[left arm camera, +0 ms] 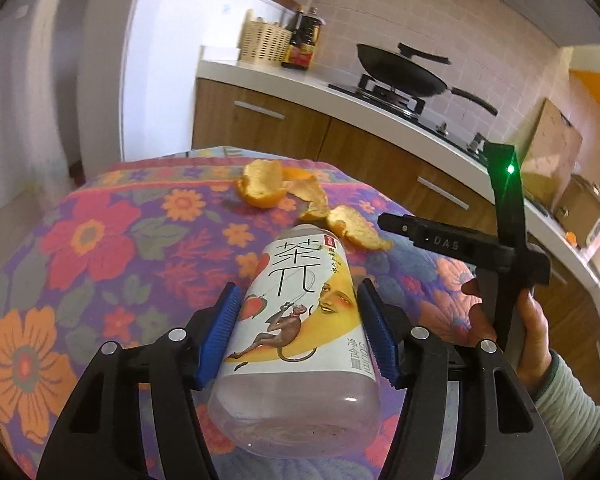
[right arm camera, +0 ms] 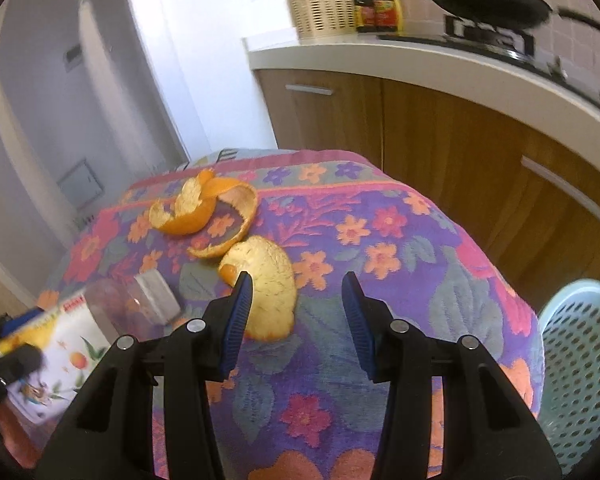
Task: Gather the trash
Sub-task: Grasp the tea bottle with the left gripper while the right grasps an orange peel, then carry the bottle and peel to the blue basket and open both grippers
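An empty clear tea bottle (left arm camera: 296, 320) with a white and yellow label lies on the flowered tablecloth (left arm camera: 100, 248). My left gripper (left arm camera: 298, 292) has its blue pads on both sides of the bottle's label. Orange peels (left arm camera: 268, 188) lie beyond the bottle. In the right wrist view my right gripper (right arm camera: 298, 286) is open and empty, just above the cloth, with a peel piece (right arm camera: 268, 284) by its left finger. More peels (right arm camera: 208, 212) lie farther back. The bottle (right arm camera: 68, 340) shows blurred at the left.
A light blue perforated basket (right arm camera: 580, 368) stands off the table's right edge. Behind are wooden cabinets (left arm camera: 300, 128), a white counter, a black wok (left arm camera: 404, 72) on the stove, sauce bottles (left arm camera: 304, 40) and a wicker basket (left arm camera: 264, 40).
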